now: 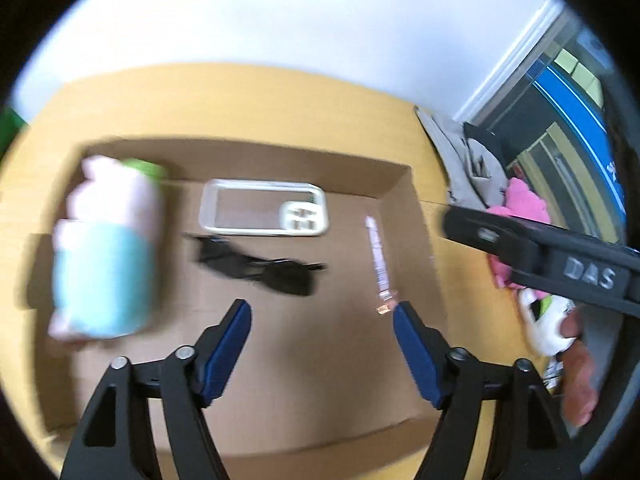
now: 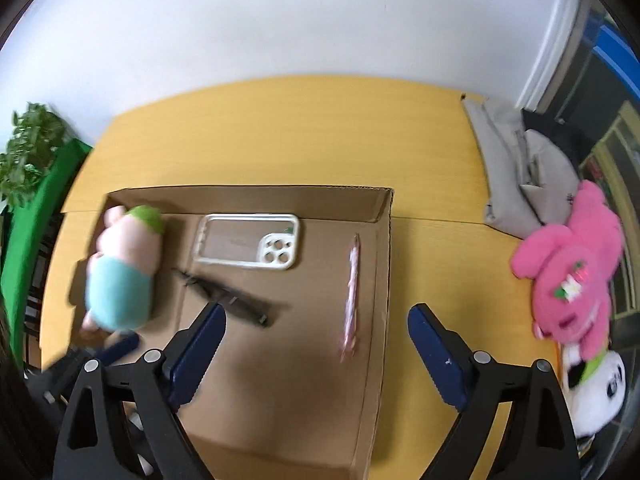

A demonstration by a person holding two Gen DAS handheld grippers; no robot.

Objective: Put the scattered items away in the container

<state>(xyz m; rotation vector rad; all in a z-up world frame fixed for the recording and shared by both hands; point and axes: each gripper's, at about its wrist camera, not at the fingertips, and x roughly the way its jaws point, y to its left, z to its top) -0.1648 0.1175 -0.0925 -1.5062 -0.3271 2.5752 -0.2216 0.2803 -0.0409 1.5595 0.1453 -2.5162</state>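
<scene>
A shallow cardboard box (image 2: 382,280) on the yellow table (image 2: 280,128) already holds a small plush toy (image 2: 120,272), a clear phone case (image 2: 246,240), a black folded item (image 2: 228,296) and a pink pen (image 2: 351,296). A pink plush (image 2: 572,276) and a white plush (image 2: 596,392) lie outside at the right, apparently still to be tidied. Above the box, the left gripper (image 1: 322,316) and right gripper (image 2: 316,320) both hang with jaws spread wide, holding nothing.

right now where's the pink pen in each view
Left wrist: pink pen right of centre, lying along the cardboard box's right wall.
Right wrist: pink pen just right of centre, along the same wall.
Shared landmark: clear phone case, left of the pen.
</scene>
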